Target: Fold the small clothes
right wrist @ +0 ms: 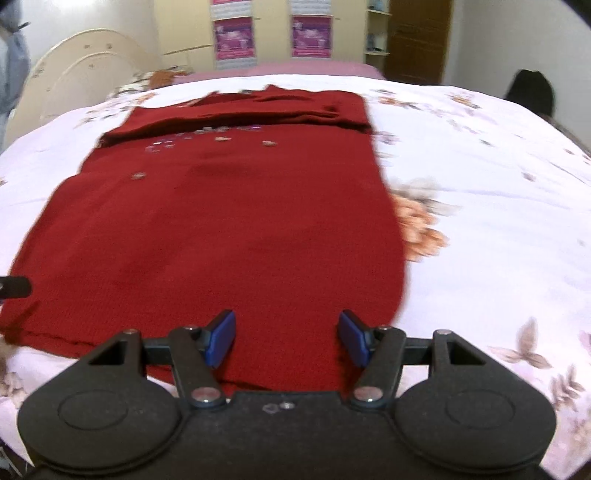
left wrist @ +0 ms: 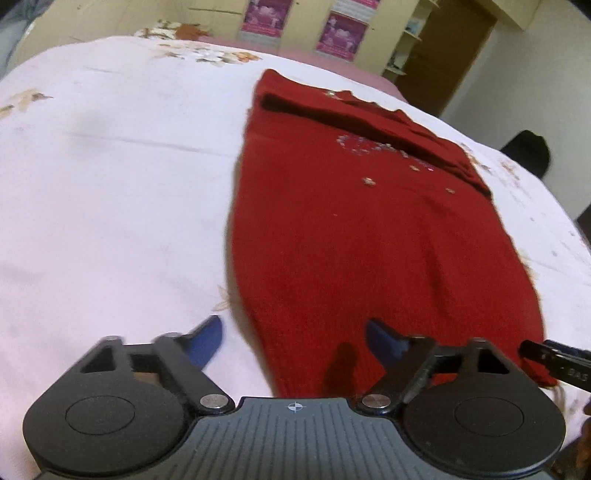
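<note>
Left wrist view: left tool [left wrist: 293,338] w/ blue pads spread wide, nothing between them. It sits at the near hem of a red sweater [left wrist: 369,229]; left pad [left wrist: 208,341] is over the bedsheet [left wrist: 110,203], right pad over the knit. Sweater lies flat on the bed, sleeves folded across the chest at the far end, small sequin trim near the fold. Right tool's tip [left wrist: 554,356] pokes in at the right edge by the hem corner. Posters [left wrist: 341,35] on the far wall.

Right wrist view: right tool [right wrist: 288,338] also spread apart, empty, both pads over the sweater's [right wrist: 221,229] near hem, closer to its right edge. Floral sheet [right wrist: 498,203] to the right. Headboard [right wrist: 81,70] far left, door [right wrist: 419,40] far right. Frame is a bit blurred.
</note>
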Demonstrator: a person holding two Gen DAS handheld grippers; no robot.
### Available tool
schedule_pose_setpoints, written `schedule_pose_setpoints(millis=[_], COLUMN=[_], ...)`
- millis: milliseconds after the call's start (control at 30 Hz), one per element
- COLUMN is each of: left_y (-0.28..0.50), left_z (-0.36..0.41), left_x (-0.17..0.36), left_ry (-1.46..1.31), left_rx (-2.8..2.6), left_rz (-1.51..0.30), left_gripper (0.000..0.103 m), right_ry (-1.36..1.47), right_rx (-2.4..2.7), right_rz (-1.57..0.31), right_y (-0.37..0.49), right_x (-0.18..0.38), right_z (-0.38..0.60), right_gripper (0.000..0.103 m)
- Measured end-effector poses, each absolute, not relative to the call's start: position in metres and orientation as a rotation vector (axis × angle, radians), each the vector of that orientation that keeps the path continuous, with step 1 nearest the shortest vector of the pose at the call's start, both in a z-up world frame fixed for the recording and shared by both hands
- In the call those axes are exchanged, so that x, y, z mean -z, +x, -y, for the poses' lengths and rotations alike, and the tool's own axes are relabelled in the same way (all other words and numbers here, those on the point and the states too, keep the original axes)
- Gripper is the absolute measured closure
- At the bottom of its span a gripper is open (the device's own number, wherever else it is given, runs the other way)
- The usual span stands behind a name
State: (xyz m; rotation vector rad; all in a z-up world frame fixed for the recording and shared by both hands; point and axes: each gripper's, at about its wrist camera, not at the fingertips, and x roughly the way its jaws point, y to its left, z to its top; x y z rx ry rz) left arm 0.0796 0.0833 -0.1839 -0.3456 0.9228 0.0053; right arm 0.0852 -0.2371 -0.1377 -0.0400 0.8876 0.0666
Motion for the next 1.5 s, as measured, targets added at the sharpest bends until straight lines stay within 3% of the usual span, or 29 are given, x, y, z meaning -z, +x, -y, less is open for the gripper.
schedule_pose_setpoints(millis=[133,167,200,233,267,300,367,633,933,1133,1333,1367,1433,1467,1500], left_y=[0.083,0.087,0.091,0.093,0.097,0.101,0.102,0.148,0.278,0.354,0.361,0.360,0.353,0.349,0.344], left_z=[-0.083,-0.083,-0.084,-0.083,-0.083,-0.083,-0.085,-0.080,-0.093,-0.103,-0.114,-0.112,-0.110,-0.109,-0.109], left_x=[0.188,0.190,0.193,0.195,0.195,0.196,0.193,0.145,0.109,0.129,0.154,0.160,0.171,0.175,0.180], left_ry=[-0.390,-0.405,-0.424,-0.438,-0.440,-0.442,-0.475,-0.403,-0.368,-0.304,-0.309,-0.304,-0.298,-0.305,-0.318], left_rx=[0.046,0.068,0.085,0.094,0.107,0.117,0.131,0.153,0.098,0.064,0.148,0.173,0.194,0.185,0.169], left_rz=[-0.951,-0.969,-0.993,-1.003,-1.010,-1.013,-1.011,-0.780,-0.581,-0.665,-0.870,-0.904,-0.961,-0.976,-0.983], left_gripper=[0.049,0.068,0.079,0.082,0.085,0.089,0.095,0.095,0.095,0.095,0.095,0.094,0.074,0.041,0.020], right_ry=[0.002,0.020,0.045,0.078,0.112,0.142,0.215,0.311,0.274,0.261,0.244,0.266,0.265,0.260,0.268], right_rx=[-0.010,-0.002,-0.005,-0.012,-0.024,-0.045,-0.089,-0.220,-0.252,-0.261,-0.206,-0.233,-0.238,-0.219,-0.200], right_rz=[-0.920,-0.933,-0.951,-0.968,-0.976,-0.989,-1.026,-0.840,-0.656,-0.647,-0.733,-0.765,-0.817,-0.829,-0.836], right_y=[0.078,0.077,0.077,0.077,0.077,0.079,0.083,0.119,0.239,0.327,0.371,0.372,0.367,0.364,0.360], right_x=[0.140,0.141,0.143,0.145,0.145,0.144,0.144,0.097,0.063,0.077,0.108,0.114,0.124,0.129,0.131], right_z=[0.258,0.262,0.265,0.267,0.268,0.268,0.270,0.274,0.265,0.258,0.267,0.269,0.270,0.271,0.273], right_gripper=[0.042,0.042,0.043,0.046,0.057,0.076,0.095,0.097,0.098,0.098,0.098,0.096,0.086,0.075,0.058])
